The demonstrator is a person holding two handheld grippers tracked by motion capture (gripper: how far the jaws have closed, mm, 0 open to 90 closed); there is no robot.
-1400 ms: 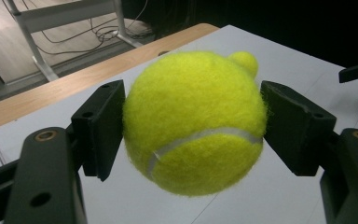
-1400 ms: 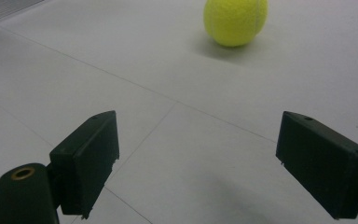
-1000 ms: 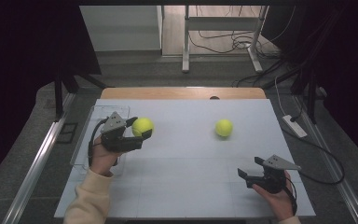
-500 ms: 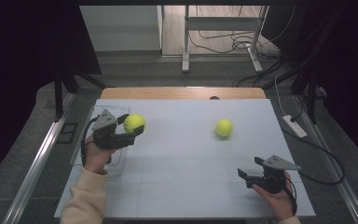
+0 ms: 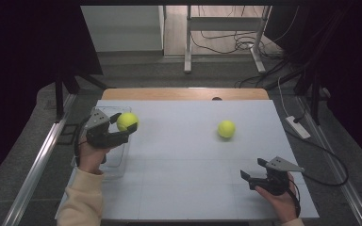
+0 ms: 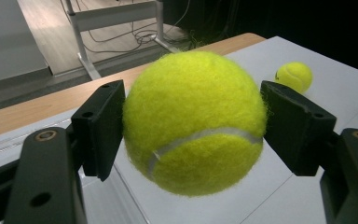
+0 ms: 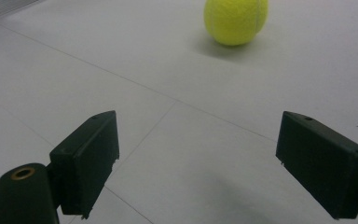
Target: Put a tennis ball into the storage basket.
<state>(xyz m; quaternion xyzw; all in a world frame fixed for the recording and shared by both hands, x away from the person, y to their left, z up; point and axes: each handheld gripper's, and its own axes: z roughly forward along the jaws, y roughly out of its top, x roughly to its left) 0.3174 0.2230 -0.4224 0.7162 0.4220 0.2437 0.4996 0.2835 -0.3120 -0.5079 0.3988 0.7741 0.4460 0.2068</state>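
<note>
A yellow tennis ball [image 5: 127,121] hangs above the left side of the white table [image 5: 184,160], with my left gripper [image 5: 126,123] shut on it. In the left gripper view the ball [image 6: 193,121] sits squeezed between both black pads [image 6: 100,126]. A second tennis ball [image 5: 226,128] rests on the table right of centre, and is also seen far off in the left gripper view [image 6: 294,76]. My right gripper [image 5: 252,168] stands open near the front right of the table, nothing between its fingers. That second ball [image 7: 235,18] lies well ahead of it.
A clear plastic container [image 5: 119,162] sits at the table's left edge, below and just in front of the held ball. A wooden strip [image 5: 184,93] runs along the table's far edge. Cables and a metal stand [image 5: 226,28] are on the floor beyond.
My left gripper has carried the held ball to the left, to above the clear container. The right gripper and the second ball have stayed where they were.
</note>
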